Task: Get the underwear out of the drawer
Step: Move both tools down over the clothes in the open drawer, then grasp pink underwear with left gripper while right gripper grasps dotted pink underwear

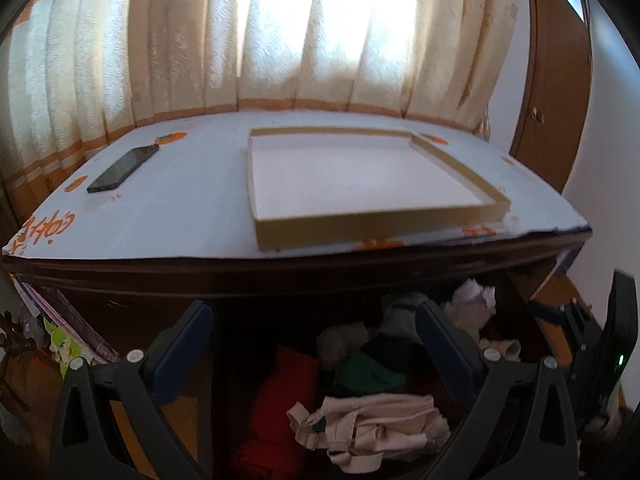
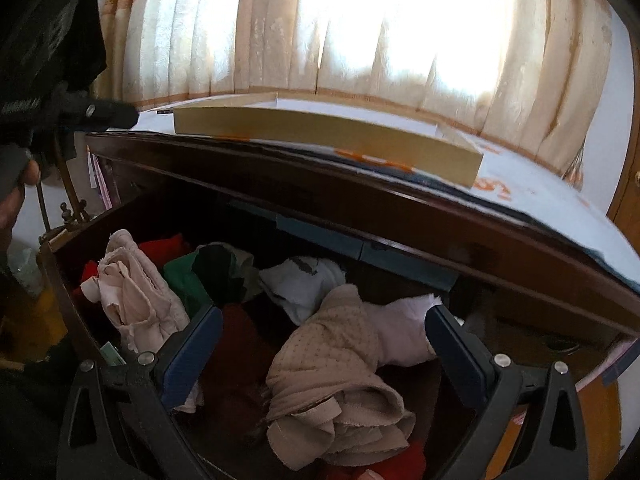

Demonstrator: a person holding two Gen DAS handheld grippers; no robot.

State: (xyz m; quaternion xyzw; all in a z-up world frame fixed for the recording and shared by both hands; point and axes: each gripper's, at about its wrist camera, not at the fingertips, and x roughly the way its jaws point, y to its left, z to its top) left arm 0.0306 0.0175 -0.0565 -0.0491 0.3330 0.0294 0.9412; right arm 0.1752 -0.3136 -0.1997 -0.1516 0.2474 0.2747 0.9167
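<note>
The dark wooden drawer stands pulled open and holds a jumble of underwear. In the right wrist view a beige quilted piece lies between my fingers, with a pale pink piece, a green one, a white one and red ones around it. My right gripper is open just above the beige piece, holding nothing. My left gripper is open above the drawer's left part, over a red piece, a green piece and a cream strappy piece. It holds nothing.
The dresser top has a white cloth with orange prints. On it lie an empty shallow cardboard tray and a black phone. Cream curtains hang behind. A brown door is at the right. Books stand left of the drawer.
</note>
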